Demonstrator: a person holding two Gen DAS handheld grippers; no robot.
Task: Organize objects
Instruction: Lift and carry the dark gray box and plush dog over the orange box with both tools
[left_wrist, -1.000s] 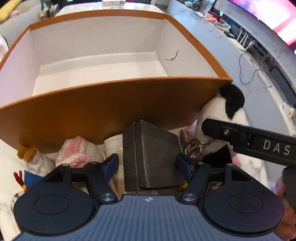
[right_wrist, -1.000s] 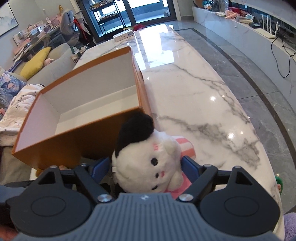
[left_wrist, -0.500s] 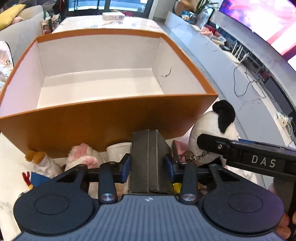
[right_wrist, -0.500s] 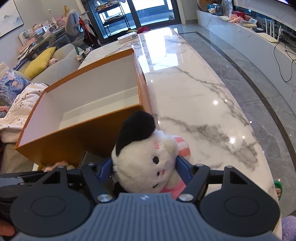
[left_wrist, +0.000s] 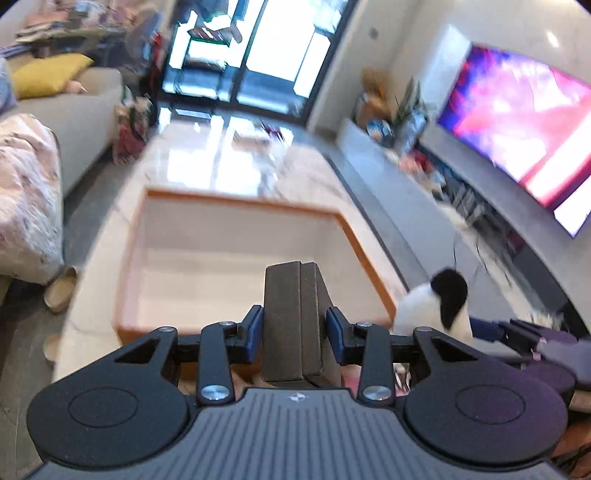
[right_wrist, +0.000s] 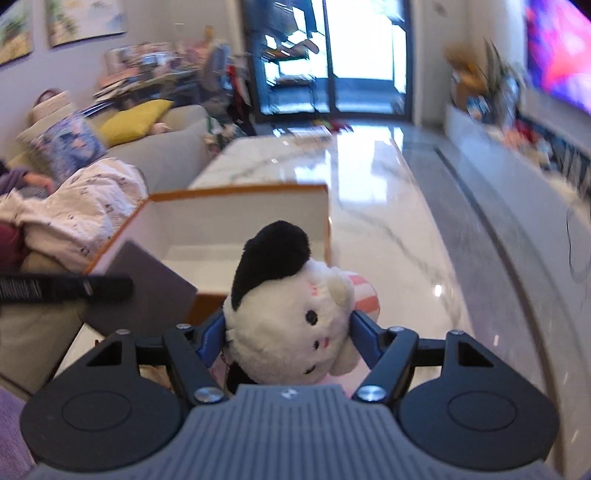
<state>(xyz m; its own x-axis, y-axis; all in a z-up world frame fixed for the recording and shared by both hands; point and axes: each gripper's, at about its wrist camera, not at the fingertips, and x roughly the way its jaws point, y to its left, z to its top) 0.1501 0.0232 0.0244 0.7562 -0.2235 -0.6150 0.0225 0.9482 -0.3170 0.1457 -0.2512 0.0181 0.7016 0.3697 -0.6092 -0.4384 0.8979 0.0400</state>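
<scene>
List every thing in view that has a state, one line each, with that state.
left gripper: shut on the grey case, held in the air.
grey case: upright between the fingers, near the box.
right gripper: shut on the plush toy.
plush toy: gripped, lifted, face to the camera.
box: open, nothing seen inside.
television: on.

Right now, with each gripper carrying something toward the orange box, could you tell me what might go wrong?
1. The left gripper and right gripper are close together near the orange box, so they could collide while lowering.
2. The grey case is tall and pinched low, so it might pivot or slip.
3. The plush toy is soft, and its grip may shift.
</scene>
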